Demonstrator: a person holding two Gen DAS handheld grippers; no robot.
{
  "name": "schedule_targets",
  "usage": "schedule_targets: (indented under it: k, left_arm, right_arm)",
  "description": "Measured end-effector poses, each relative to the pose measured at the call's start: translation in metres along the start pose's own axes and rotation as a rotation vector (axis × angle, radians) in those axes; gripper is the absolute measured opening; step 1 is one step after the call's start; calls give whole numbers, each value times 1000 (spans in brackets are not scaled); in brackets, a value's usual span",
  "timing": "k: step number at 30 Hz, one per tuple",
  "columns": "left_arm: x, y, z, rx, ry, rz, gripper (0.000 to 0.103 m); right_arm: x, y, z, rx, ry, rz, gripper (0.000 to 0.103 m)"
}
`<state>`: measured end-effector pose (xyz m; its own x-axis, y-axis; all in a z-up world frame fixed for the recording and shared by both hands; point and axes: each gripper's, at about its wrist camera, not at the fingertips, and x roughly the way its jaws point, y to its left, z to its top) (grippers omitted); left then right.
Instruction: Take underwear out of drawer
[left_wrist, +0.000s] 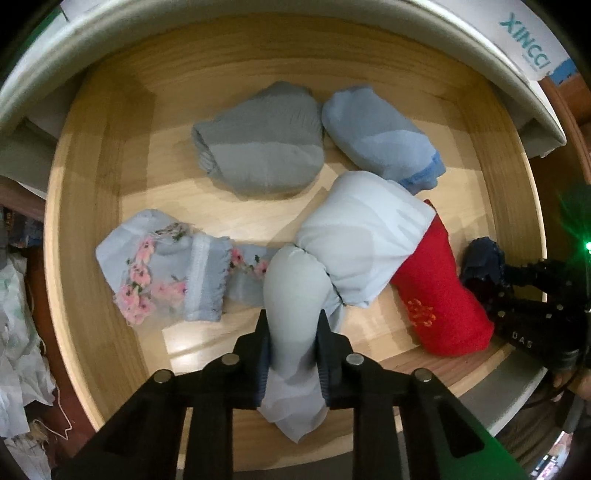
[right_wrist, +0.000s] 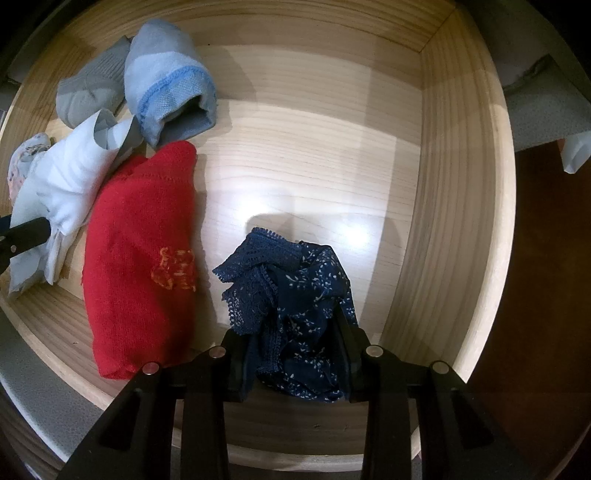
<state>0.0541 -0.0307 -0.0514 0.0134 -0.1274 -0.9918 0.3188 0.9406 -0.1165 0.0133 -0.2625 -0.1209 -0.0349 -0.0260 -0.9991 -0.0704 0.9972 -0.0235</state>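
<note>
Because each garment must leave the drawer (right_wrist: 458, 206), the left gripper (left_wrist: 293, 350) pinches the pale blue underwear (left_wrist: 354, 243), while the right gripper (right_wrist: 291, 365) clamps the navy lace underwear (right_wrist: 295, 295).

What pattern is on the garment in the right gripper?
Navy underwear with tiny white specks and lace trim; right wrist view.

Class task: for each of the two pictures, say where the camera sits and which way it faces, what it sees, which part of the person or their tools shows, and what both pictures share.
Left wrist view: sits on the left gripper, facing down into the wooden drawer; its jaws pinch a pale blue garment; the right gripper shows at right.
Right wrist view: sits on the right gripper, facing down; its jaws pinch navy lace underwear; a left gripper finger shows at left.
Shared: drawer, red garment, pale blue garment.
</note>
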Motion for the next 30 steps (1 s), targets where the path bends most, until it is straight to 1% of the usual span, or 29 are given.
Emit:
schedule_targets:
  k: [3,11,12,15,21,26,30]
  left_arm:
    - [-10,-4,-13,2,-22,9,21]
    - [-44,-11,-21,-4,-98,6,21]
    - [-50,-10,-18,-3,-106,7,21]
    - [-67,-10,-20,1,-143,29,21]
    - [-85,-15,-23,10,-197,59,21]
    - [-104,-14,-30,12,-229,39,21]
    - [-127,-17,-37,26,-262,21,21]
  right_arm:
    - [0,0,1,1,-1,0,32]
    - [1,0,2,0,-2,-4,32]
    - [1,0,2,0,-2,-5,32]
    - [0,0,3,3,-1,-8,32]
    - [-2,-1,4,8,3,-9,32]
    - [-3,-1,5,8,5,-11,32]
    - [-3,-1,6,11,3,-10,32]
